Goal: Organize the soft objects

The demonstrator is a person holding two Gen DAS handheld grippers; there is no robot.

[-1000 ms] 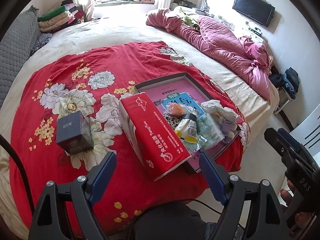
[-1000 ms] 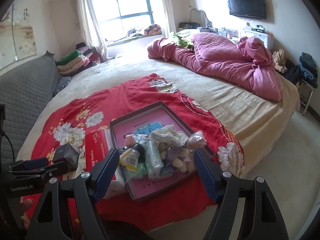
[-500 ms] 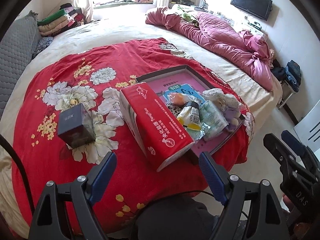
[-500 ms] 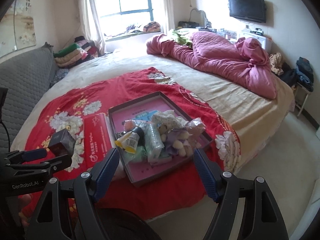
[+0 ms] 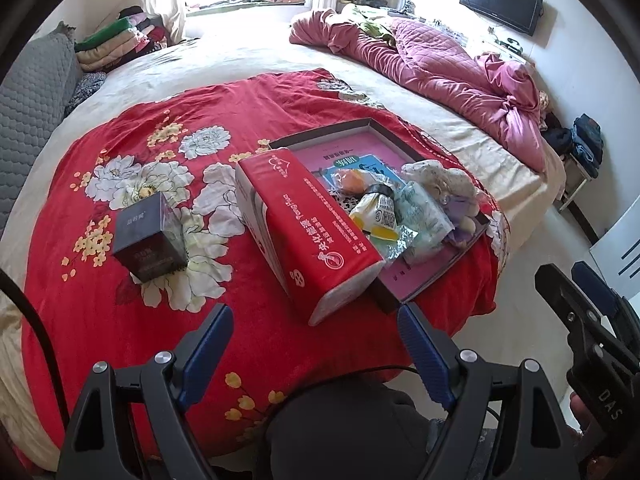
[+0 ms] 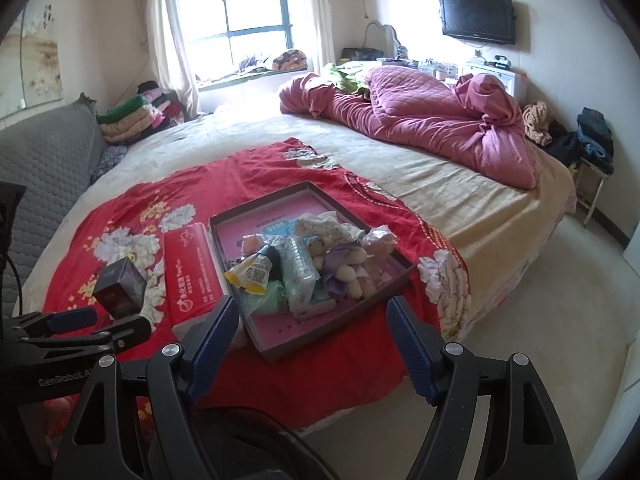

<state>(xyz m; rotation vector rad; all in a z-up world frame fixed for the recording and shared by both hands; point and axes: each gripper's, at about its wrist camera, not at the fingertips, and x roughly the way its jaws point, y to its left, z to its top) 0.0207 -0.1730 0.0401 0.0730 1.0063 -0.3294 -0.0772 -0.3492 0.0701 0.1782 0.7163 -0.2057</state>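
A shallow pink-lined tray (image 5: 394, 142) (image 6: 308, 190) lies on a red flowered blanket (image 5: 120, 300) (image 6: 248, 164) on the bed. In it sits a pile of soft things: a plush bear (image 6: 352, 266), tissue packs (image 5: 424, 208) (image 6: 302, 272), a yellow pouch (image 5: 376, 212) (image 6: 250, 274), an orange ball (image 5: 352, 180). A red tissue pack (image 5: 316, 228) (image 6: 192, 264) lies left of the tray. My left gripper (image 5: 312, 332) is open and empty, short of the red pack. My right gripper (image 6: 310, 326) is open and empty, short of the tray's near edge.
A dark cube box (image 5: 150, 236) (image 6: 120, 288) stands on the blanket to the left. A crumpled pink quilt (image 5: 440, 64) (image 6: 420, 120) lies at the far right of the bed. Folded clothes (image 6: 128, 118) and a grey headboard (image 6: 44, 152) are at left. Floor lies right of the bed.
Both grippers have drawn back and risen a little from the bed; the tray and red pack look smaller and farther. Both stay open and empty.
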